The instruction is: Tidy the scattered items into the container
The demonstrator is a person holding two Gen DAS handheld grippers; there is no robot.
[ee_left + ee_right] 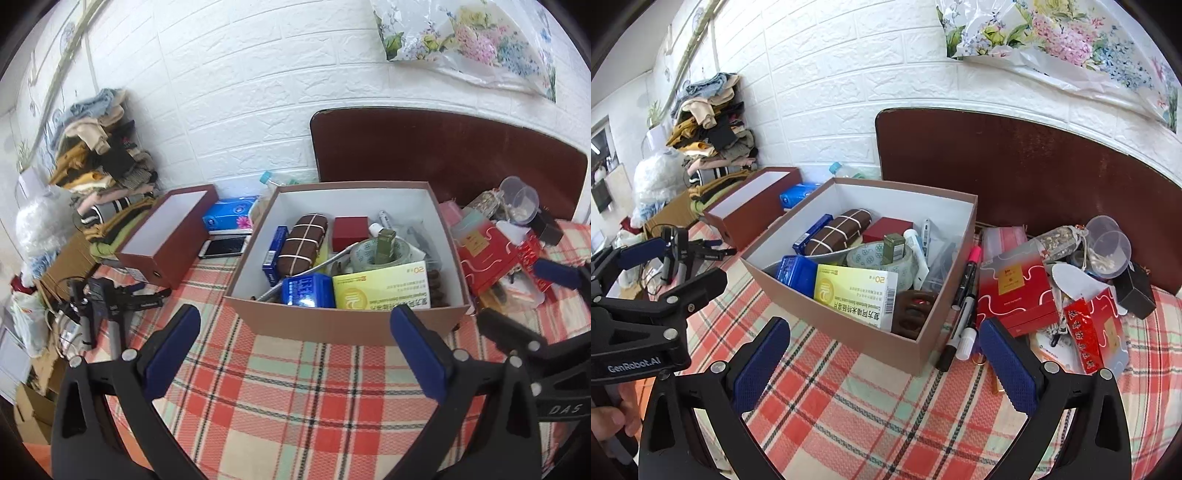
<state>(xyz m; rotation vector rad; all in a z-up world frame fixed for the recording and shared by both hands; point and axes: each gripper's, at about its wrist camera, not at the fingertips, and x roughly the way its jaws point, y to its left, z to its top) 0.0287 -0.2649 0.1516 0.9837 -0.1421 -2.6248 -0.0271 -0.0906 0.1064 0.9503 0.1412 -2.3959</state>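
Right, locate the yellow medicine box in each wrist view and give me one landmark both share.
Left wrist: yellow medicine box inside the brown container, at its near wall, right of centre.
Right wrist: yellow medicine box inside the container, near its front corner, picture centre.
Shared landmark: tape roll just behind it.

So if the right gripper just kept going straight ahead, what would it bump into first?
Probably the near corner of the box, dead ahead of the open right gripper; the markers lie just right of that line. Depth is uncertain.
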